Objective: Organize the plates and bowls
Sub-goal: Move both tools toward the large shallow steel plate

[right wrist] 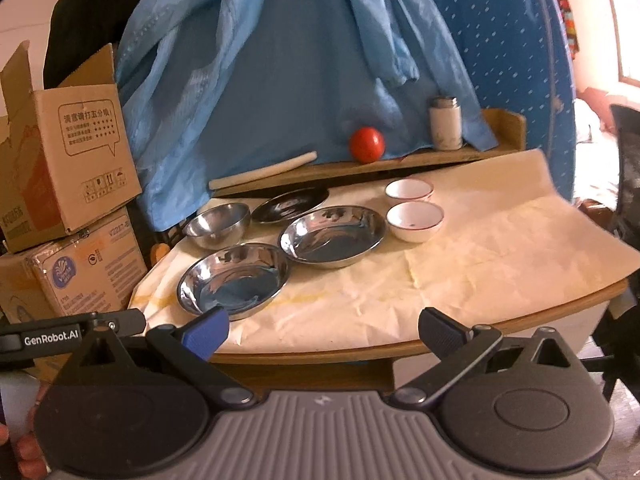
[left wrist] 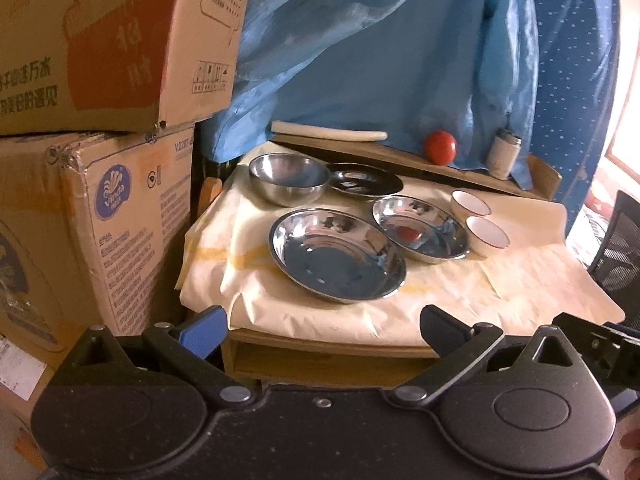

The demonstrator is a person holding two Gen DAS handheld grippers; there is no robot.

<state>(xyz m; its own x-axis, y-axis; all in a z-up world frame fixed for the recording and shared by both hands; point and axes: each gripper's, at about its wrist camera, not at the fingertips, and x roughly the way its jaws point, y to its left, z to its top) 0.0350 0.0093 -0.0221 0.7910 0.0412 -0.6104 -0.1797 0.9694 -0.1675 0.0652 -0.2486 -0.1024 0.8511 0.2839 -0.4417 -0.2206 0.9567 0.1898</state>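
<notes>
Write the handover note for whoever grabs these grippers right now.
Left gripper: open, empty, held short of the table's near edge.
Right gripper: open, empty, also short of the table.
On the table: two steel plates side by side, steel bowl behind them at left, dark plate beside the bowl, two white bowls at right.
Done: nothing stacked yet; all pieces lie separate.
Left: stack the plates, nest the bowls.
</notes>
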